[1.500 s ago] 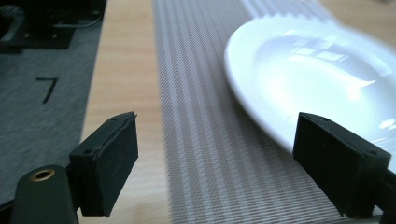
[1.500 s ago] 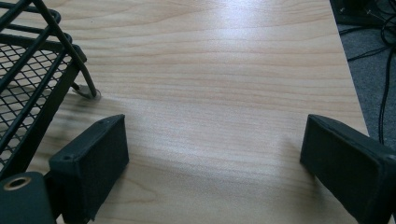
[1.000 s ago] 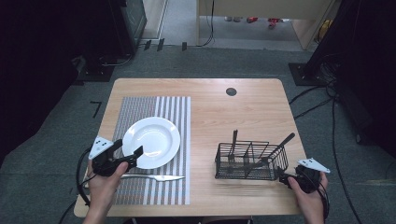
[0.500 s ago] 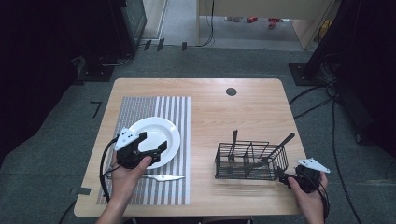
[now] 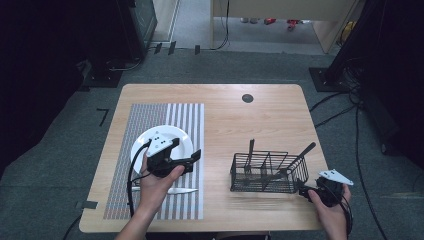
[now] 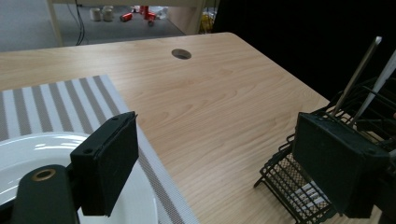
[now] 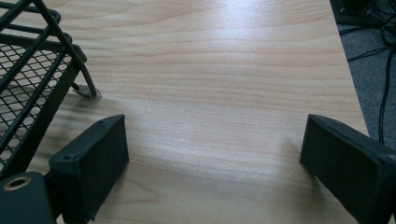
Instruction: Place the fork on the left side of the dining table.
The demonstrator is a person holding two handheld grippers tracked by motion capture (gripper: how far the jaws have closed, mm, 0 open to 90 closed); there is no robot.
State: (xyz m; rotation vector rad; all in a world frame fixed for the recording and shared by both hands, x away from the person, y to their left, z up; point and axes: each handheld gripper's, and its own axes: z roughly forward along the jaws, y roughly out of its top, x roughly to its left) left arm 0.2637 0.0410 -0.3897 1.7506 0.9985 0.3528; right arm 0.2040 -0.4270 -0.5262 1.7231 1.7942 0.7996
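Now the left tool (image 5: 194, 156) has moved from the mat's near-left edge to over the plate (image 5: 142, 139), jaws wide open and pointing at the rack (image 5: 269, 172). The knife (image 5: 176, 190) lies on the mat (image 5: 150, 114) just behind it, untouched. Probably it goes for the rack's utensils, though I cannot be sure. The right tool (image 7: 212, 158) rests open on the desk (image 5: 270, 120), beside the rack.

A white plate (image 5: 165, 140) and knife (image 5: 172, 190) lie on a striped placemat (image 5: 150, 115); a wire caddy (image 5: 270, 172) holds utensils.
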